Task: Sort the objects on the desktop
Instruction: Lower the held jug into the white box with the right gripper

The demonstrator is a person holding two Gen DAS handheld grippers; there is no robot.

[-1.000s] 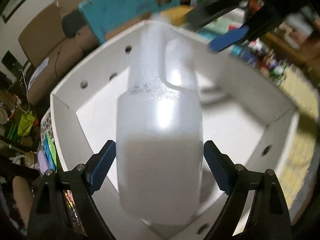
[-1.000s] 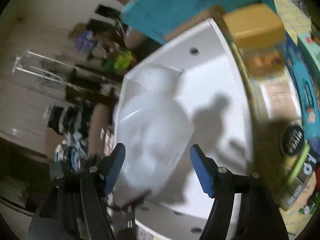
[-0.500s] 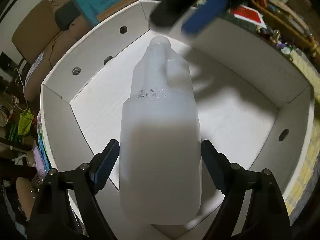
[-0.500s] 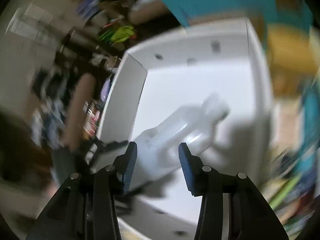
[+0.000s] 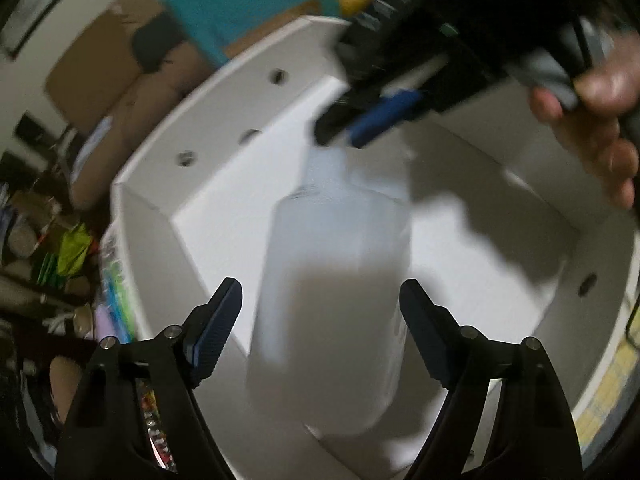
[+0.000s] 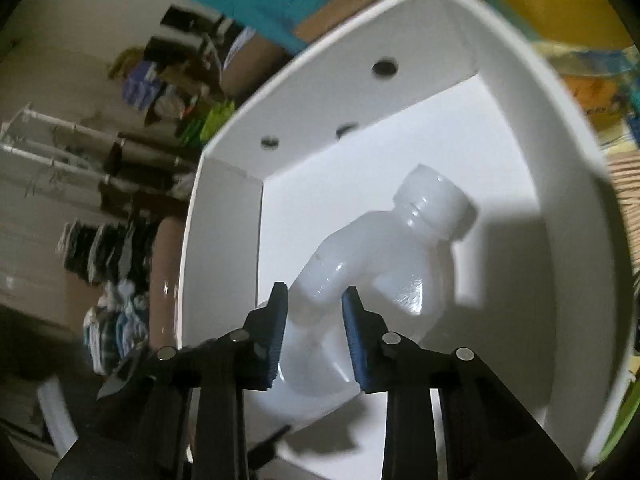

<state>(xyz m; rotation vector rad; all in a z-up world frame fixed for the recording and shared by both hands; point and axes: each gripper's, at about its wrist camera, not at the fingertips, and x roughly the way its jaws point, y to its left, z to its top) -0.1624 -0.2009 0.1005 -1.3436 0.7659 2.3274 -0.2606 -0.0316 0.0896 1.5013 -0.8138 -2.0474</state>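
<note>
A translucent white plastic jug [image 5: 336, 280] hangs tilted inside a white cardboard box [image 5: 240, 112], neck pointing away. My left gripper [image 5: 320, 308] grips the jug's wide body, its jaws still closing; the right pad touches it, and blur hides the left pad's contact. In the right wrist view the jug [image 6: 400, 248] lies slantwise over the box [image 6: 320, 92] floor. My right gripper [image 6: 314, 312] is closing on the jug's handle, which fills the gap between its pads. The left wrist view shows the right gripper [image 5: 372, 120] above the jug's neck, held by a hand [image 5: 592, 120].
A teal board [image 5: 260, 4] leans behind the box. A yellow box [image 6: 560, 0] and colourful packages sit past the box's right wall. A brown sofa [image 5: 100, 80] and floor clutter lie to the left. The box walls have round holes.
The right gripper came down toward the jug and narrowed its jaws around the handle. The left gripper kept the jug's body between its pads.
</note>
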